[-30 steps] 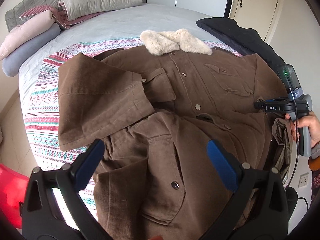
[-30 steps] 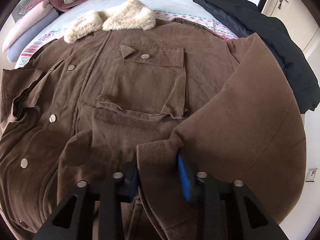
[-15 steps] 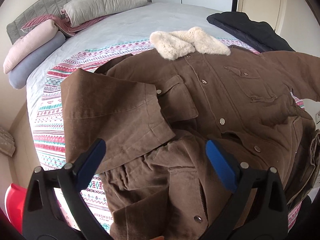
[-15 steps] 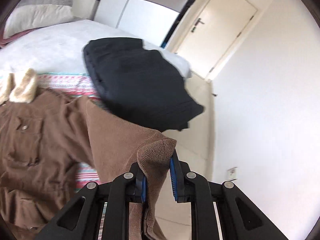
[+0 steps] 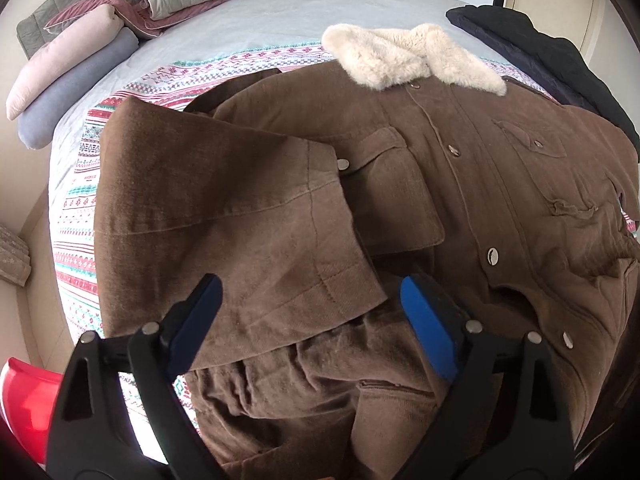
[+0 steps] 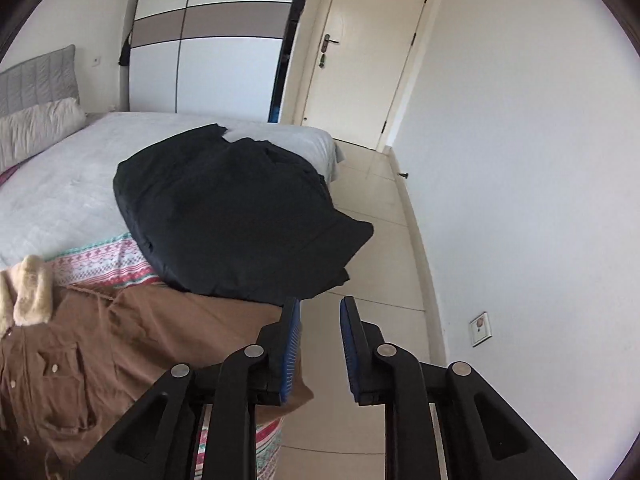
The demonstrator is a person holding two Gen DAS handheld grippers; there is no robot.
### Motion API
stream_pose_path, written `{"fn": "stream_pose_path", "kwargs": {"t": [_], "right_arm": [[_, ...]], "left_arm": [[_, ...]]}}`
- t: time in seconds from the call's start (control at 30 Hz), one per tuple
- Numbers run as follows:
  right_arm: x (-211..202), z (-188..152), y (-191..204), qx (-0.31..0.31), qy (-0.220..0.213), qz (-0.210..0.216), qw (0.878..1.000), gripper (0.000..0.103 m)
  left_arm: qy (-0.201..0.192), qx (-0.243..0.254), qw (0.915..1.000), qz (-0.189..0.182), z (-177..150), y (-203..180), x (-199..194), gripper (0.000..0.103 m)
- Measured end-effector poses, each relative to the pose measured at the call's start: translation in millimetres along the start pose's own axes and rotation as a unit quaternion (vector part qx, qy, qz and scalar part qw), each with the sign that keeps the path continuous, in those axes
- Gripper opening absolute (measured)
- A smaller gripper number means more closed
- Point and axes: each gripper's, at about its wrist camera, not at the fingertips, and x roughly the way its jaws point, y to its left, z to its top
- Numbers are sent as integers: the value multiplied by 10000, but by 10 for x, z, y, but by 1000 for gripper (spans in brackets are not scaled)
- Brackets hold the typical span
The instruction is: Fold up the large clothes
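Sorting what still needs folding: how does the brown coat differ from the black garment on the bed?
The brown coat lies spread open, front up, with one sleeve laid across it; the black garment is a compact bundle. The brown coat has a cream fur collar and metal snaps; the black garment shows no trim. The brown coat lies on the patterned blanket; the black garment overhangs the bed edge. Both lie on the bed, touched by neither gripper.

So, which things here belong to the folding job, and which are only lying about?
For the job:
- brown coat with fur collar
- left hand-held gripper, open
- right hand-held gripper, open, holding nothing

Lying about:
- black garment
- pillows
- patterned blanket
- red object
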Motion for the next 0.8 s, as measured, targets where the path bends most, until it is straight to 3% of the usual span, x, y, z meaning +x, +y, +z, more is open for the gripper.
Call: {"fn": "stream_pose_path", "kwargs": {"t": [0.07, 0.13, 0.2, 0.23, 0.33, 0.5, 0.6, 0.7, 0.73, 0.8], "right_arm": [[-100, -111, 271, -247, 29, 321, 9992, 35], [-225, -245, 565, -488, 73, 687, 9964, 47], [-295, -367, 868, -771, 122, 1037, 9915, 48], [-350, -432, 1019, -940, 129, 1168, 9886, 49], [-601, -685, 1370, -1475, 50, 1388, 9793, 49], [-795, -927, 1873, -2100, 4, 1672, 9633, 49], [-822, -991, 2063, -2264, 45, 1757, 9580, 50], [-780, -1029, 2207, -2382, 99, 1728, 9557, 51], [-751, -1032, 2254, -2403, 119, 1714, 9554, 53], [-705, -1009, 2302, -2416, 163, 1703, 9552, 56]], "left_arm": [[126, -31, 9999, -9, 28, -14, 110, 84], [269, -125, 9996, -43, 53, 11, 213, 72], [343, -316, 9987, -186, 74, 92, 267, 49], [358, -390, 9984, -215, 79, 148, 265, 45], [103, -514, 9980, -340, 74, 360, 67, 34], [-662, -774, 9947, 104, 61, 1011, -546, 25], [-1011, -1110, 9867, 618, 22, 1602, -877, 24], [-1145, -1542, 9702, 1475, -33, 2299, -1075, 22], [-1138, -1700, 9604, 1894, -55, 2529, -1109, 22], [-1076, -1954, 9313, 2878, -73, 2934, -1143, 17]]}}
